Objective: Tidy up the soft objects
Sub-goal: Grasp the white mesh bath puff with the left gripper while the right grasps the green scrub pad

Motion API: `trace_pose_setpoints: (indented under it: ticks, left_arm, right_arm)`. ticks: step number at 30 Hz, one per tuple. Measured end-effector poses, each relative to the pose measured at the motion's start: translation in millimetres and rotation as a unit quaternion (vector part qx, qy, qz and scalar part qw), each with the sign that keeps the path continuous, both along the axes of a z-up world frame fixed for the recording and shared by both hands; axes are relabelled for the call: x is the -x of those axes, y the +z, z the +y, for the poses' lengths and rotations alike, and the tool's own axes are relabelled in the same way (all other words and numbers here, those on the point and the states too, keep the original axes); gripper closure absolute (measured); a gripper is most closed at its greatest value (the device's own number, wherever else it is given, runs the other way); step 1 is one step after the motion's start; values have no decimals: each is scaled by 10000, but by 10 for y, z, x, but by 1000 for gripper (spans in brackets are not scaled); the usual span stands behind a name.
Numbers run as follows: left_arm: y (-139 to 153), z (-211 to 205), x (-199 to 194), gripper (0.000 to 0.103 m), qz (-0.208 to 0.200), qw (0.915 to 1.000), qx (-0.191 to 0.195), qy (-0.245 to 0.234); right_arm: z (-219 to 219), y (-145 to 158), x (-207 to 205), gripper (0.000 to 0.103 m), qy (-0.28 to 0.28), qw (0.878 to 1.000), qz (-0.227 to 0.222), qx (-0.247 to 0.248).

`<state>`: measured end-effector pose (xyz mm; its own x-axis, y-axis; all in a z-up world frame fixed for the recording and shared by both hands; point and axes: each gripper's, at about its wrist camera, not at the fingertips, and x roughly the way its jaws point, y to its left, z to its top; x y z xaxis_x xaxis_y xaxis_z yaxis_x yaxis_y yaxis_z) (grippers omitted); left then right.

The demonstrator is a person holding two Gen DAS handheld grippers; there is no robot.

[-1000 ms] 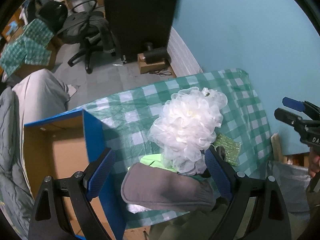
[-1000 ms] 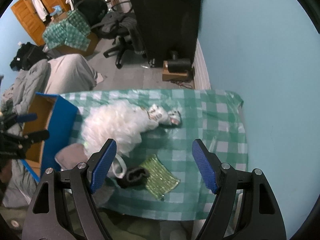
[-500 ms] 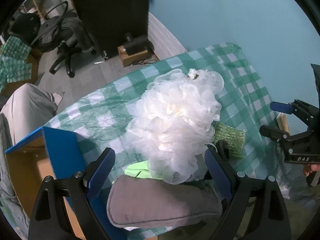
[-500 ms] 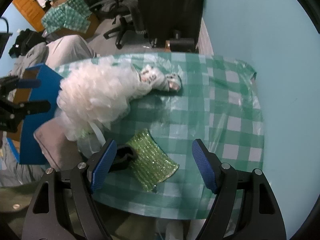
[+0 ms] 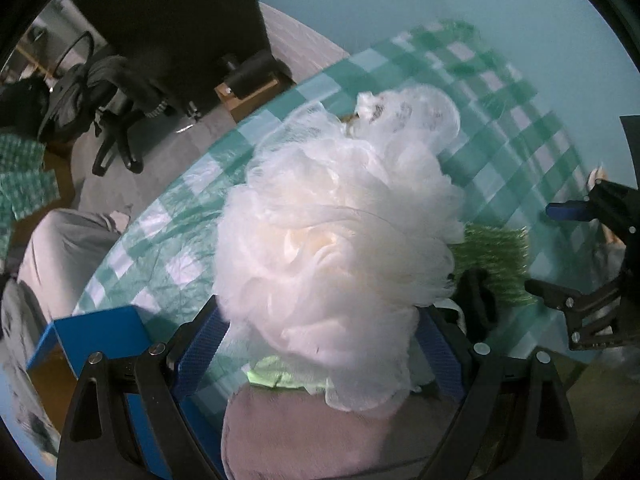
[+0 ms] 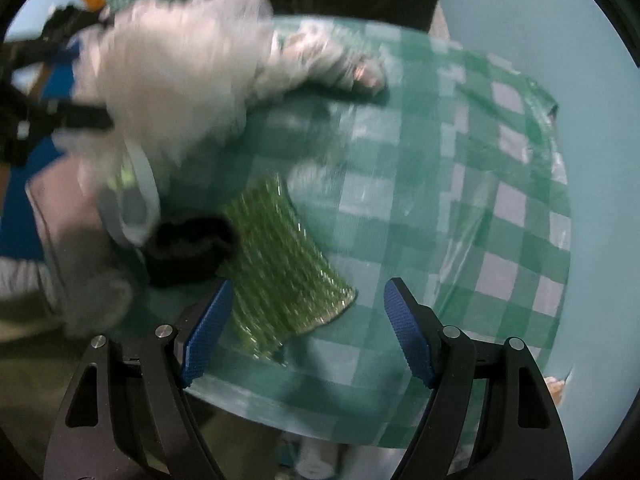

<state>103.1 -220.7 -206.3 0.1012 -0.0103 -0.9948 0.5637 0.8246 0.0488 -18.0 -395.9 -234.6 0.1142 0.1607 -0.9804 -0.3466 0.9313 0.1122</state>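
since the earlier frames, both grippers have been brought lower and closer to the pile on the table, so that the white mesh bath pouf now fills the middle of the left wrist view and the green scrubber has come near the right fingers.

the left gripper is seen with its blue pads spread wide, the lower part of the pouf lying between them; whether the pads touch it cannot be told. below the pouf, at 6 o'clock, a grey padded mitt is seen, with a sliver of bright green cloth between the two. a blue-sided cardboard box stands at 8 o'clock, at the table's edge.

the right gripper is held apart and empty, just above the green-and-white checked tablecloth. the green scrubber lies flat between 11 and 12 o'clock of its fingers, its near end between the pad tips. a small black fuzzy object is touching the scrubber's left edge. the pouf is blurred at 10 o'clock in this view, and a small plush toy lies beside it at 12 o'clock.
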Motion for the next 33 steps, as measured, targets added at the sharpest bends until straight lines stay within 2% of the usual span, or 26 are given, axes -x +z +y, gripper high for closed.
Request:
trace_pose_setpoints:
  ticks: [5,7,15,18,20,22,24,26,28,30,33]
  left_arm:
    - [-132,-74,-47,8,9,9998,-185,-126]
    - [-171,-71,-78,2,37,9997,-197,-103]
    - [-407,-31,-188,0,379,9992,-35,86]
    - [-427,-42,-174,0,353,9993,69,85]
    - [-415,-40,-150,3,342,9993,156,54]
    - [-396,-36,-123,16,372,9989,276,20]
    - [-364,-35,-84,23,336,9988,354,-13]
    - [-326,-21,-32,30,270,9987,420,-54]
    - [-285,-12,12,38,218,9988,441,-85]
    - [-233,2,63,42,128,9987,479,-120]
    - [-171,28,97,45,-16,9986,506,-125]
  right_arm:
    - [83,-139,95,26,390,9991,26,140]
    - [113,-173,113,26,470,9987,35,176]
    - [279,-287,166,26,734,9971,46,199]
    - [354,-346,175,26,815,9961,12,332]
    - [406,-358,197,26,843,9956,-16,420]
    - [490,-414,211,26,877,9948,-60,508]
    - [554,-436,197,27,927,9940,-68,568]
    - [594,-459,201,32,927,9941,-67,564]
    - [604,-468,229,51,893,9945,-90,540]
    - [508,-324,127,64,773,9958,-62,484]
    - [430,-318,112,81,558,9976,-36,398]
